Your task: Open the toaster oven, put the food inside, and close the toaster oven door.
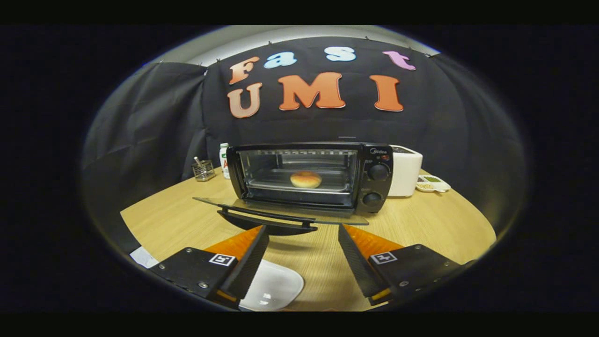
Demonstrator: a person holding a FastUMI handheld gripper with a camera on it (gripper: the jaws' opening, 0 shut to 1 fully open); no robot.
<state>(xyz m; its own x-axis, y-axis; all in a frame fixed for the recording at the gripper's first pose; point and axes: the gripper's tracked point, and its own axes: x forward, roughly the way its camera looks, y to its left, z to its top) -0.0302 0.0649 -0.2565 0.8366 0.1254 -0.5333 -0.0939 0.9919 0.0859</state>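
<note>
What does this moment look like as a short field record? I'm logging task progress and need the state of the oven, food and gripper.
toaster oven: on the wooden table, beyond the fingers
oven door: open, folded down flat, its handle just ahead of the fingers
bun: inside, on the oven tray
gripper: fingers open, holding nothing
white plate: empty, on the table below the left finger
white appliance: right of the oven
step left: close the door

Black cloth wall (154, 117), pale ceiling strip (299, 33), round wooden table (430, 220)
</note>
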